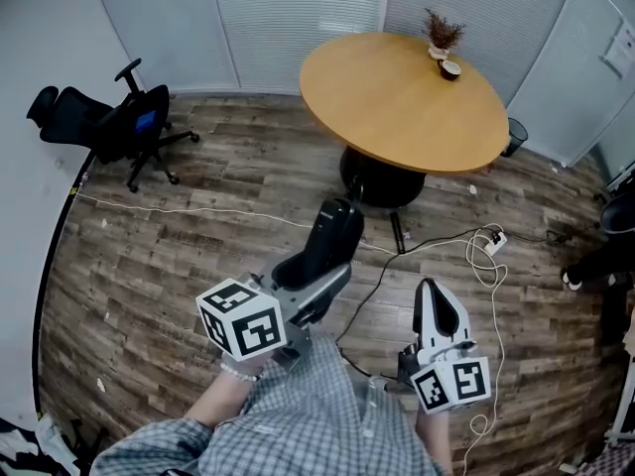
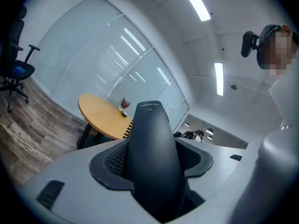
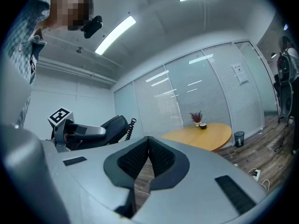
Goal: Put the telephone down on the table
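A black telephone handset [image 1: 335,231] is held in the air above the wooden floor, with my left gripper [image 1: 316,278] shut on its lower part. In the left gripper view the handset [image 2: 150,162] stands up between the two dark pads [image 2: 111,161] and fills the gap. Seen from the right gripper view, the same handset [image 3: 113,123] trails a coiled cord [image 3: 130,127]. My right gripper [image 1: 431,291] is to its right, shut and holding nothing; its pads [image 3: 163,160] meet. The round wooden table [image 1: 402,97] stands ahead, apart from both grippers.
A small dried plant [image 1: 441,34] and a bowl [image 1: 449,69] sit at the table's far edge. A black office chair [image 1: 117,123] stands at the left. Cables and a power strip [image 1: 493,240] lie on the floor; a bin [image 1: 514,135] is right of the table.
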Demonstrator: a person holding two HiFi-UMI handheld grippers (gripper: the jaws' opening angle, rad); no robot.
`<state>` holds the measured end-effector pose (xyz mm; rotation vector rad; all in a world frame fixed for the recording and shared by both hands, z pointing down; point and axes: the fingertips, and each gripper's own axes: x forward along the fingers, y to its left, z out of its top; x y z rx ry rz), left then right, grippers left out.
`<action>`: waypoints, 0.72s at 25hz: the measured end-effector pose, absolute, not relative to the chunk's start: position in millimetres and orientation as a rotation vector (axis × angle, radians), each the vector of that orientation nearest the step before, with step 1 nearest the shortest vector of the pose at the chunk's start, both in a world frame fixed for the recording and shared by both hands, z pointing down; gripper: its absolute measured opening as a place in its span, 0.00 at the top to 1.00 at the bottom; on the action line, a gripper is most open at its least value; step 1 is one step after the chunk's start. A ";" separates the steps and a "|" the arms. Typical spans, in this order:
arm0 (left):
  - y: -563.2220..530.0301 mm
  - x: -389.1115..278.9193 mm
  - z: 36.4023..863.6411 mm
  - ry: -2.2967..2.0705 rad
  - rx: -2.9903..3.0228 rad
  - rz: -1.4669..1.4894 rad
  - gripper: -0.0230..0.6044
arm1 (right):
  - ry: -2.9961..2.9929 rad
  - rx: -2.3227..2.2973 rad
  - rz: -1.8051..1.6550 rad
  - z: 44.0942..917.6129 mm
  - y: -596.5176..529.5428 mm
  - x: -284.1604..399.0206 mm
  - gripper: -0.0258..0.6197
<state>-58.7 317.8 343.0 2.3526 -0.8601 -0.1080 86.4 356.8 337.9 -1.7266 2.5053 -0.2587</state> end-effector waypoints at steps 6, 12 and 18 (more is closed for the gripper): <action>341.7 -38.5 346.1 -0.850 2.381 -0.083 0.52 | 2.521 -1.721 -0.263 342.4 375.6 100.1 0.95; 360.6 -17.4 352.0 -0.844 2.375 -0.111 0.52 | 2.552 -1.741 -0.237 352.1 395.5 122.3 0.95; 377.7 -15.1 354.2 -0.873 2.367 -0.131 0.52 | 2.581 -1.707 -0.241 356.8 409.7 125.0 0.95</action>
